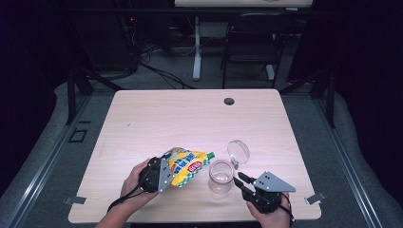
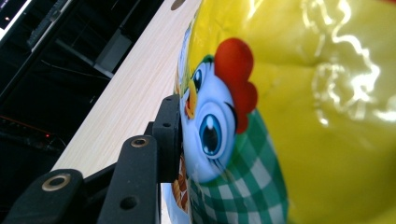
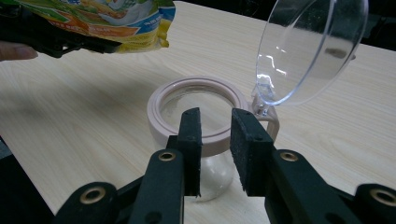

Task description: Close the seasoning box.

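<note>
The left gripper holds a yellow pouch between its jaws; in the left gripper view one black pad presses flat on the printed side of the pouch, next to a cartoon chicken. The pouch is lifted off the table and lies tilted, with its green cap pointing away from this gripper toward the jar.

The right gripper stands just beside the glass jar, on the side opposite to the pouch. Its jaws are partly open, and in the right gripper view the pads are close in front of the jar's pale rim. Whether they already touch the jar I cannot tell; they do not seem to squeeze it.

The clear lid is swung open on its hinge and stands up behind the jar, beyond the right gripper.

As I judge it, the work is about half done: the jar is open and looks empty, and the pouch is already brought near. The green cap seems still on, so opening the pouch and filling the jar remain.
</note>
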The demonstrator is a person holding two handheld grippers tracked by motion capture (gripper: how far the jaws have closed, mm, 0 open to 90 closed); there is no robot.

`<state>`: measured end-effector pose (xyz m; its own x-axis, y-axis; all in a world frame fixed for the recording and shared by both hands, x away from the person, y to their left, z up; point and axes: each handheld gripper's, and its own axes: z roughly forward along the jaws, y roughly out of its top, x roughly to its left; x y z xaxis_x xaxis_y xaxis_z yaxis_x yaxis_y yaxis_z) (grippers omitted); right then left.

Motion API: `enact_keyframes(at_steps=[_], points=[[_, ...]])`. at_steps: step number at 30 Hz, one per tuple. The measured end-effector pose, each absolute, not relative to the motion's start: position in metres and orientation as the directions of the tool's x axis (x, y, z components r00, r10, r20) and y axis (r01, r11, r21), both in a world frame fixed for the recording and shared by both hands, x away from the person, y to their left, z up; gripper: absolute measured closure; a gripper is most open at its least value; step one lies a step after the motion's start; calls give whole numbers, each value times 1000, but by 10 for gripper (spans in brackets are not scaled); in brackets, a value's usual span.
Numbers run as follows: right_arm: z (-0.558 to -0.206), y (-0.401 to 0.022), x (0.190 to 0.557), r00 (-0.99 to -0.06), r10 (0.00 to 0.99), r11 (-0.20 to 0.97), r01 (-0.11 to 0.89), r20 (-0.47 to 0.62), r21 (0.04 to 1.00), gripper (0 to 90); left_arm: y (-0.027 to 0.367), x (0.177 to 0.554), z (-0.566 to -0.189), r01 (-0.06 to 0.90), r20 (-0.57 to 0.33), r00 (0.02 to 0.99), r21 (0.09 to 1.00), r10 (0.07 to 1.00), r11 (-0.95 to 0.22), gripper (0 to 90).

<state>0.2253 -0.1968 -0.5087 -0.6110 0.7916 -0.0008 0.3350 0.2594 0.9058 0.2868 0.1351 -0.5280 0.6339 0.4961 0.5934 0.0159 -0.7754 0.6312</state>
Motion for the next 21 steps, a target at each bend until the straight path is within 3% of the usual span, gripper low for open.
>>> enact_keyframes(at_steps=[21], points=[[-508, -183, 226, -641, 767, 285, 315, -19, 905, 737, 130, 282, -526, -26, 680, 588, 557, 438, -830, 615]])
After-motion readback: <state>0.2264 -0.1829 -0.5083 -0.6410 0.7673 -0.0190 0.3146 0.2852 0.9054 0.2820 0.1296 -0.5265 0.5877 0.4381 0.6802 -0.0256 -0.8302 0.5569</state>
